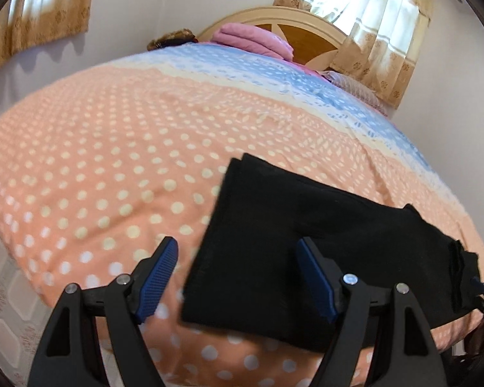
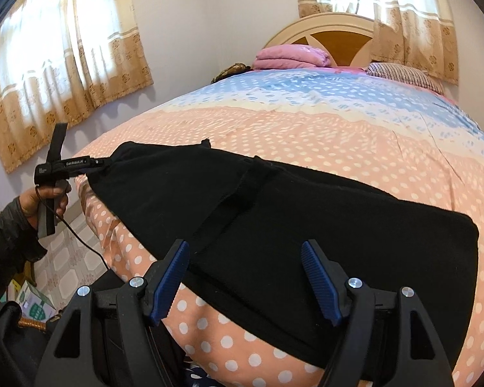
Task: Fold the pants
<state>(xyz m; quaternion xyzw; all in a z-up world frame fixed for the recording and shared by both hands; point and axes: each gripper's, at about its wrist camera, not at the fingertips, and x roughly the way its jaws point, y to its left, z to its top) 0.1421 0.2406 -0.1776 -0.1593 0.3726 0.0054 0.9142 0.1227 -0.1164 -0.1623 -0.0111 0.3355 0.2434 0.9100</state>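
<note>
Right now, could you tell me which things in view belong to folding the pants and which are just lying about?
Belongs to the job:
black pants
left gripper, open
right gripper, open
bedspread underneath

Lying about:
pink folded blanket
striped pillow
curtains

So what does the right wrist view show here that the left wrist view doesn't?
Only the right wrist view shows the person's hand holding the left gripper from the side, its cable, and boxes on the floor. Only the left wrist view shows that gripper's open blue fingers. Both share the black pants lying on the dotted bedspread, the pink folded blanket and headboard.
</note>
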